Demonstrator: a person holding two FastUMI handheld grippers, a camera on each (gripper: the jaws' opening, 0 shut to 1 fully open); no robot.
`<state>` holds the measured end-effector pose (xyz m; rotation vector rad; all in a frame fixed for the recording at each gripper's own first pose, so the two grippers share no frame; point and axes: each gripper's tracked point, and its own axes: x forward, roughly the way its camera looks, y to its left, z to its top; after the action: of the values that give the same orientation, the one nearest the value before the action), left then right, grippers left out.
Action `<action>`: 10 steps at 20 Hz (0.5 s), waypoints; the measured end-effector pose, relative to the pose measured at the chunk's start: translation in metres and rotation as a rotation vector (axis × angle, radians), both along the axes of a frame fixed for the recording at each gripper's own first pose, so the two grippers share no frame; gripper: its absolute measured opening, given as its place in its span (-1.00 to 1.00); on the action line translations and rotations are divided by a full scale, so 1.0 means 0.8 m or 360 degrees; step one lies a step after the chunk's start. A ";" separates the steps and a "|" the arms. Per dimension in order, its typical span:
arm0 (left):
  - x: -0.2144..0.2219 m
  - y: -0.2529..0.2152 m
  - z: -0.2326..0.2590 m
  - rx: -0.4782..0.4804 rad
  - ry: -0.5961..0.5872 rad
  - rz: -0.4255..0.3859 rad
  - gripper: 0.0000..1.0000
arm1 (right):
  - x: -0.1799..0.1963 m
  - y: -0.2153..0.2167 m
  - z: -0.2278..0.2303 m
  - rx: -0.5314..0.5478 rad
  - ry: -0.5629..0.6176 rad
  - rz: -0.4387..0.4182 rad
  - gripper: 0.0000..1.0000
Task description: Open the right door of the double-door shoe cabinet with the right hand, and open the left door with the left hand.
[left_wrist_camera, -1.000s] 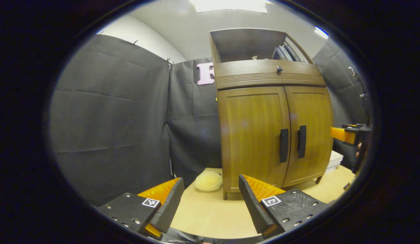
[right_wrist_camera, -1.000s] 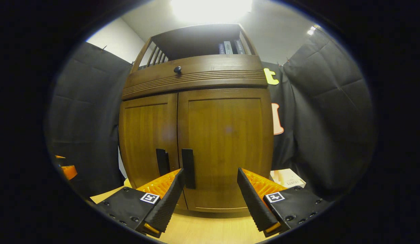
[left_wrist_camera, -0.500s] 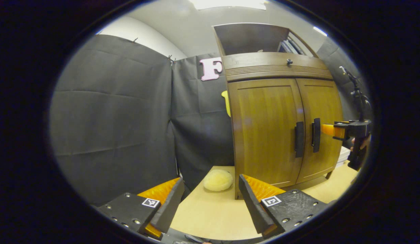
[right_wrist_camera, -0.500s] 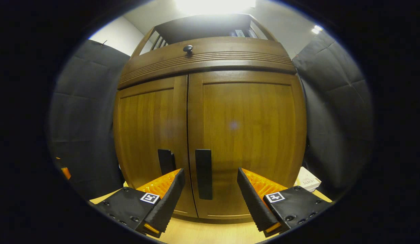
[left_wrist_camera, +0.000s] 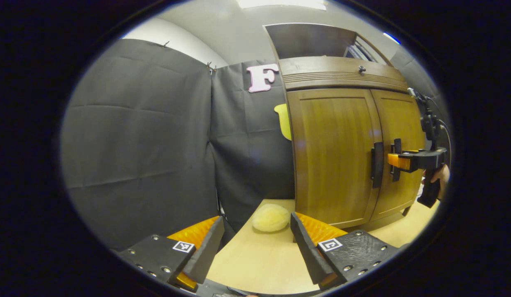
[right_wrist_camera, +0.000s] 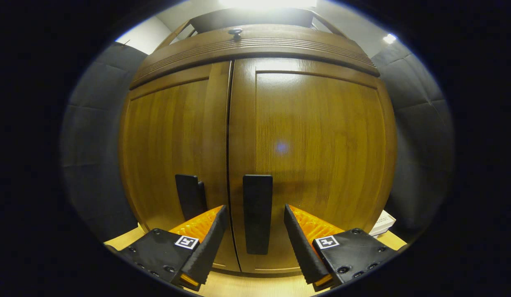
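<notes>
1. A brown wooden double-door shoe cabinet [left_wrist_camera: 346, 152] stands shut on a pale wooden tabletop [left_wrist_camera: 259, 260], black cloth walls around it.
2. A cream fluffy pad [left_wrist_camera: 270, 217] lies near the cabinet's left corner.
3. The right gripper [right_wrist_camera: 253, 239] gapes around the right door's black bar handle [right_wrist_camera: 257, 212], fingers not touching.
4. The left gripper [left_wrist_camera: 255, 247] hangs spread, well apart from the cabinet.

pale fluffy pad [left_wrist_camera: 270, 217] on wooden tabletop [left_wrist_camera: 259, 260] | white box [right_wrist_camera: 383, 222] at right, partly hidden

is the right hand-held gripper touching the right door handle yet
Apart: the right gripper view shows the right hand-held gripper open, gaps flanking the right door handle.
</notes>
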<state>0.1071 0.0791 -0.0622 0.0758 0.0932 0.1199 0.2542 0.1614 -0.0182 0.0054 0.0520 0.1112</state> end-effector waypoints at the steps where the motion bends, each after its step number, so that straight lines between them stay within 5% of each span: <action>1: 0.000 0.001 -0.002 -0.0001 0.0001 0.0001 0.89 | 0.006 0.000 -0.003 0.0005 0.0014 -0.0003 0.69; 4: 0.005 0.004 -0.005 -0.0013 0.0008 0.0000 0.89 | 0.018 -0.006 -0.004 0.0017 0.0020 -0.0060 0.08; 6: 0.009 0.009 -0.009 -0.0022 0.0014 -0.0007 0.89 | 0.012 -0.005 -0.007 0.0041 0.0055 -0.0057 0.01; 10: 0.005 0.007 -0.005 -0.0029 0.0007 -0.0033 0.89 | 0.023 -0.002 -0.004 0.0026 0.0088 -0.0066 -0.60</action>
<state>0.1107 0.0846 -0.0659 0.0588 0.0977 0.0984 0.2730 0.1602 -0.0211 0.0259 0.1061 0.0699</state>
